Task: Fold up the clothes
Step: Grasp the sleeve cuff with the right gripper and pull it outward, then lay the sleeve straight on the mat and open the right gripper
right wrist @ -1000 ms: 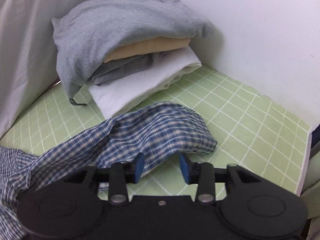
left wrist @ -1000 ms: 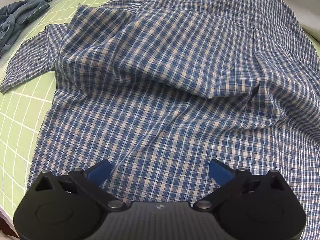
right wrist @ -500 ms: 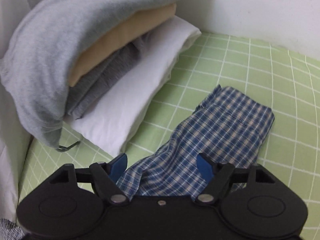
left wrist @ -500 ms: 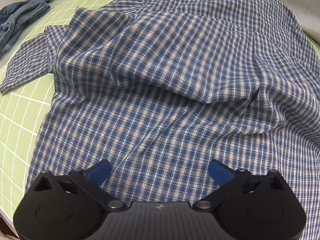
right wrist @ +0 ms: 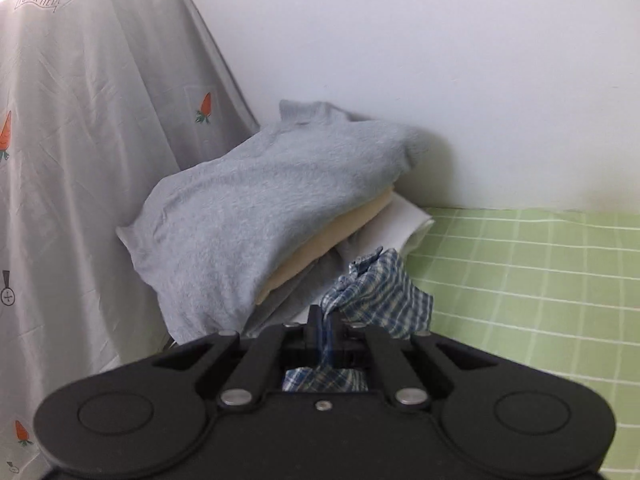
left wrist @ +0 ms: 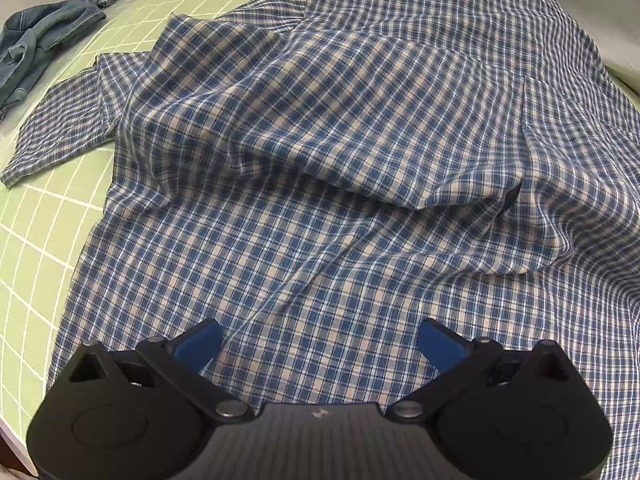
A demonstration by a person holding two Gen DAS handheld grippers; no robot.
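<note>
A blue and beige plaid shirt (left wrist: 328, 152) lies rumpled across the green grid mat (left wrist: 36, 232), filling the left wrist view, with one sleeve spread to the left. My left gripper (left wrist: 319, 344) is open and empty, hovering just over the shirt's near part. My right gripper (right wrist: 329, 320) is shut on a bunched end of the plaid shirt (right wrist: 384, 296) and holds it lifted above the mat (right wrist: 540, 280), next to the stack of folded clothes.
A stack of folded clothes (right wrist: 272, 216), grey on top with beige and white below, sits against the white wall. A grey carrot-print sheet (right wrist: 80, 140) hangs at left. Crumpled denim (left wrist: 44, 40) lies at the mat's far left.
My right gripper closed on the plaid sleeve end and lifted it off the mat, tilting up toward the wall. My left gripper stayed open and almost still.
</note>
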